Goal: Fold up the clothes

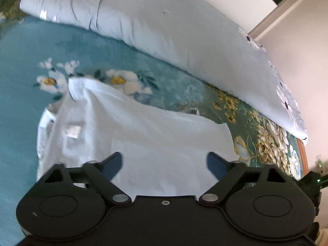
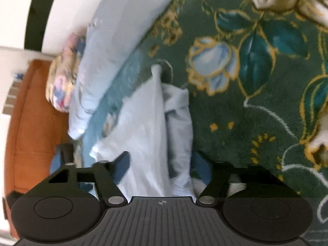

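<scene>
A white garment point(image 1: 143, 135) with a small label near its neck lies crumpled on the teal flowered bedspread point(image 1: 30, 61). My left gripper point(image 1: 165, 164) hovers over its near part. Its blue-padded fingers point(image 1: 114, 164) are wide apart, so it is open and holds nothing. In the right wrist view the garment point(image 2: 149, 123) runs away from me as a long bunched strip on the dark green flowered bedspread point(image 2: 256, 123). My right gripper point(image 2: 164, 166) stands open over the strip's near end. The cloth lies in the gap between its fingers point(image 2: 123, 164), and no pad visibly presses on it.
A rolled pale blue quilt point(image 1: 164, 24) lies along the far side of the bed, also shown as the quilt point(image 2: 106, 41) at upper left. A flowered pillow point(image 2: 61, 78) rests against an orange-brown wooden bed frame point(image 2: 30, 123). Pale walls point(image 1: 297, 61) stand beyond.
</scene>
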Available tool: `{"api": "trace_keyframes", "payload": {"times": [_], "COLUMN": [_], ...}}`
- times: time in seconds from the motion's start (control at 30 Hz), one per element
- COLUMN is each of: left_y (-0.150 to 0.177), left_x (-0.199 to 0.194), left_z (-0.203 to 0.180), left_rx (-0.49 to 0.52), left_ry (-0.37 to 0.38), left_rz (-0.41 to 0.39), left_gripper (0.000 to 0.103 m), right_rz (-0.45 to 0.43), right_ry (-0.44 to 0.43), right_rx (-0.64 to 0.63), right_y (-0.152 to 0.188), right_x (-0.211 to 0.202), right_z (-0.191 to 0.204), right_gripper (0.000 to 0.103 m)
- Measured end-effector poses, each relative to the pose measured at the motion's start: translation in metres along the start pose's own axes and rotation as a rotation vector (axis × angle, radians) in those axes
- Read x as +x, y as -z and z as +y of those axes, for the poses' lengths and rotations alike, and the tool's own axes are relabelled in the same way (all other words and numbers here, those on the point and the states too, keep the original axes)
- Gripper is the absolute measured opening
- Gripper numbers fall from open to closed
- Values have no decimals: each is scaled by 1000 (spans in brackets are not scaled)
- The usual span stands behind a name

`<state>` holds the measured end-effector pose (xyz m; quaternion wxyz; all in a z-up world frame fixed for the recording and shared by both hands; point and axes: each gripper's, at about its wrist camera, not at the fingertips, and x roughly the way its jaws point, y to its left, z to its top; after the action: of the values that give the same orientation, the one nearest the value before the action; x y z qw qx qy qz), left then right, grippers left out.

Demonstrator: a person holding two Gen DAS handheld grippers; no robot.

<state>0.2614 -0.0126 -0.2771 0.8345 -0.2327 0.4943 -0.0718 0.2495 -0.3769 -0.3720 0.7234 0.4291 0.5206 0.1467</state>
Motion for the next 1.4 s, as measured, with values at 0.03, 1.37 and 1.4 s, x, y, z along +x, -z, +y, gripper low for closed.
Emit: {"api": "trace_keyframes", "payload": {"times": [0.03,1.37,1.4], "left_y": [1,5,7], "left_x": [4,-72,-74], "left_z": [0,166,174], "left_rx": [-16,-318,-336], "left_ry": [-3,54,56], "left_rz": [10,9,7], "left_gripper": [64,33,35], "right_rz": [12,268,281], "right_ry": [2,71,101], "right_rx": [-1,-295,-315], "right_y": [0,90,97], "right_x": [3,148,160], "right_z": [-2,233,236], "right_gripper": [50,7,8]}}
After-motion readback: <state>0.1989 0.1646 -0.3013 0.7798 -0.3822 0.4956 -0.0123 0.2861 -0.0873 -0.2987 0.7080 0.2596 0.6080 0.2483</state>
